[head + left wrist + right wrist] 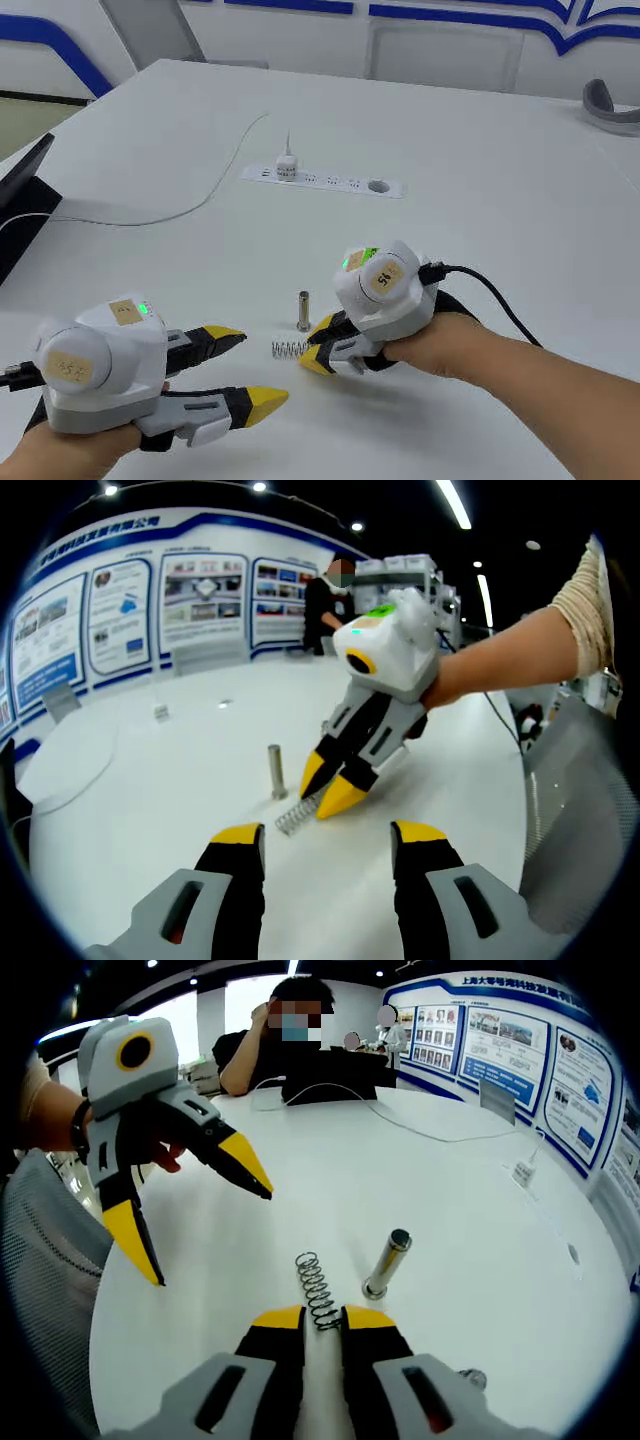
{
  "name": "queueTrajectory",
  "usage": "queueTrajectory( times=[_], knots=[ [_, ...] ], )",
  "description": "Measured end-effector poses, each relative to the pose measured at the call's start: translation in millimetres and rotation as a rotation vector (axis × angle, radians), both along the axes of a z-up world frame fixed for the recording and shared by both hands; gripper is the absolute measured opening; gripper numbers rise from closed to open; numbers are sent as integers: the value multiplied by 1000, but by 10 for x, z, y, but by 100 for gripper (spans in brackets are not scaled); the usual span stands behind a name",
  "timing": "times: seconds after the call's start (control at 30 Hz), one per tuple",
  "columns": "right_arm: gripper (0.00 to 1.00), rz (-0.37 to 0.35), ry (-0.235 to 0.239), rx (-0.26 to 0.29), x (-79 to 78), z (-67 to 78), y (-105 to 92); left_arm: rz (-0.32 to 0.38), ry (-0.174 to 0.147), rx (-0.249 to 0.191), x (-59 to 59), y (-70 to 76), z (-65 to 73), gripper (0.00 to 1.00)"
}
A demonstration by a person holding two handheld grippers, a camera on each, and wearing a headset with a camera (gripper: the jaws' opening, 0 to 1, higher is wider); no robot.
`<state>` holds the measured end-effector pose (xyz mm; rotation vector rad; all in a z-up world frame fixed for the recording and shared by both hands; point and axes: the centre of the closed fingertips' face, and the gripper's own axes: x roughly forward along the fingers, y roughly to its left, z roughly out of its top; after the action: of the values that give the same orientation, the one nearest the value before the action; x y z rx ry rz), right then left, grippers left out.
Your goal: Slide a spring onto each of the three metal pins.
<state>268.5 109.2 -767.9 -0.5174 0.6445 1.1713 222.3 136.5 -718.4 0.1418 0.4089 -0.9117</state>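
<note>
Reading from the left of the head view, two tan paper stickers sat on the grey-and-white left gripper (262,367), one on its round end and one on its top. The writing on both was too small to make out, and a green light glowed beside the upper one. Its black, yellow-tipped jaws stood wide apart with nothing between them, low over the white table (480,200). A like sticker on the white right gripper (315,347) carried two dark characters that could not be read with certainty. In the left gripper view, blue-and-white wall boards (120,600) bore a line of characters and panels of print, all too blurred to read.

Beyond the left gripper, a dark flat screen (20,200) cut in at the table's left edge. A thin white cable (212,190) curved across the tabletop, and past it lay a long white power strip (322,181) with a small white plug (287,166) in it. Nearer, a short grey metal pin (303,310) stood upright and bare. Just in front of it the small steel coil spring (288,349) lay on the table, apart from the pin. Its right end was pinched between the right gripper's nearly closed jaws. A black cable (500,297) ran from that gripper. A grey curved object (610,108) lay at the far right edge.
</note>
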Motion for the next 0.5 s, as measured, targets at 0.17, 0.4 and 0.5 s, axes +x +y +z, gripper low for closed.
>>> queueTrajectory(
  times=[0.17, 0.4, 0.5],
  knots=[
    [13, -7, 14, 4, -13, -4, 2, 0, 1, 1, -6, -1, -2, 51],
    [13, -11, 28, -7, -53, -7, -21, -7, 0, 5, -11, -16, -3, 51],
    [12, -4, 26, -17, -79, -11, -52, -14, 0, 9, -17, -36, -8, 51]
  ],
)
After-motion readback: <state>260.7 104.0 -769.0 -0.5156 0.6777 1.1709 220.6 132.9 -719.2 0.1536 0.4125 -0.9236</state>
